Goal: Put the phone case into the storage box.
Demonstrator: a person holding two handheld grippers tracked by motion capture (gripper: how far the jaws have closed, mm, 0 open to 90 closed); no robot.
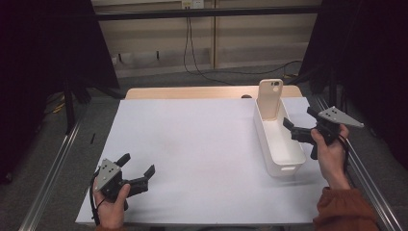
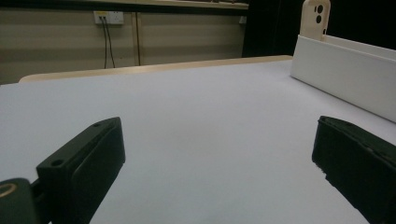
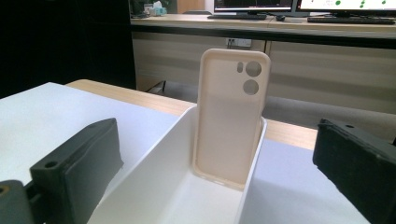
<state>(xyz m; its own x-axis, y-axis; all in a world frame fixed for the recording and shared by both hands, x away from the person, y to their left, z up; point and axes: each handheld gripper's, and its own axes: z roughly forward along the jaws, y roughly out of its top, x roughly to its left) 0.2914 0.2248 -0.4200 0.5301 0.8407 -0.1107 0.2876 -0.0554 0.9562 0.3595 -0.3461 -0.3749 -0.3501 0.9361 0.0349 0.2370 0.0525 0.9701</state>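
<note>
A cream phone case (image 1: 270, 98) stands upright against the far end wall of a long white bin (image 1: 269, 144) at the table's right. In the right gripper view the phone case (image 3: 230, 119) leans in the bin (image 3: 159, 168), camera holes at its top. My right gripper (image 1: 299, 123) hovers open over the bin's right rim, jaws wide with nothing between them. My left gripper (image 1: 138, 166) rests open at the near left of the white sheet, empty. The left gripper view has the bin (image 2: 345, 77) and the case's top (image 2: 315, 17) far off to the right.
A white sheet (image 1: 192, 149) covers most of the wooden table (image 1: 192, 92). Metal rails (image 1: 53, 168) run along both sides. Dark curtains hang left and right, and cables drop from a wall socket (image 1: 191, 4) behind.
</note>
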